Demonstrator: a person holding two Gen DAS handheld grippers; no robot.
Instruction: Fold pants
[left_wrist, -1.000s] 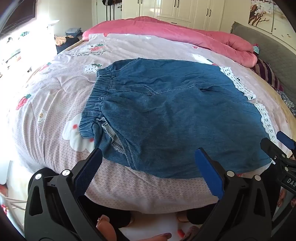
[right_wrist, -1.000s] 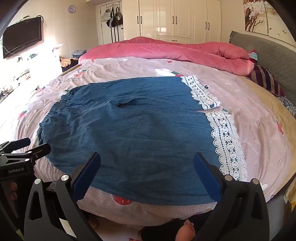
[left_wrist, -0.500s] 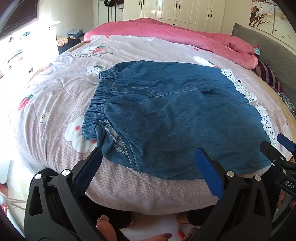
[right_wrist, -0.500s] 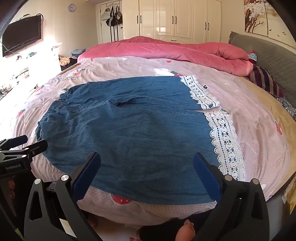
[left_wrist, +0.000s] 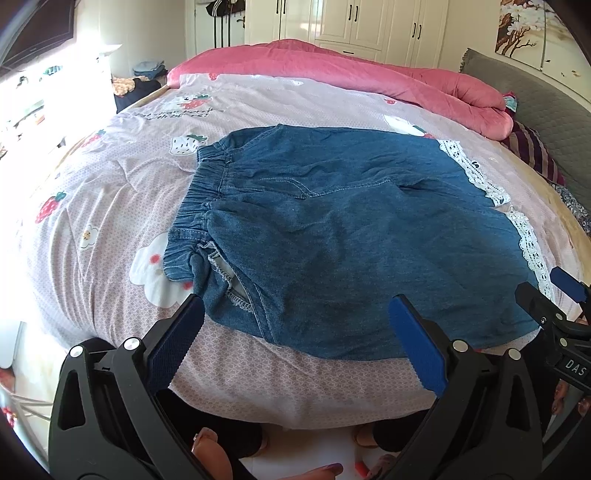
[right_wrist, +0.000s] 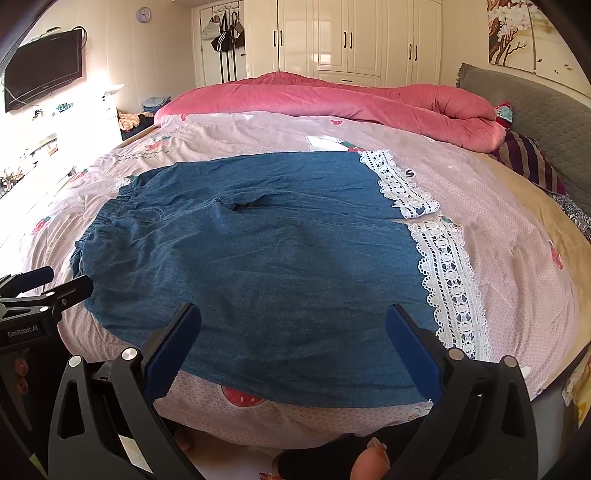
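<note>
Both grippers spread, empty: left gripper (left_wrist: 295, 332), right gripper (right_wrist: 293, 341) | pants (left_wrist: 351, 236) flat along bed (left_wrist: 92, 192) near edge (waistband left, lace hems right)

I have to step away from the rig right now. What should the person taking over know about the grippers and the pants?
Left gripper: open, empty, near the waistband end.
Right gripper: open, empty, near the lace-hem end.
Denim pants: spread flat on the pink bedspread, elastic waistband to the left, lace hems to the right, near edge close to the bed's edge.
Done: pants laid out.
Left: every fold; nothing is gripped yet.
</note>
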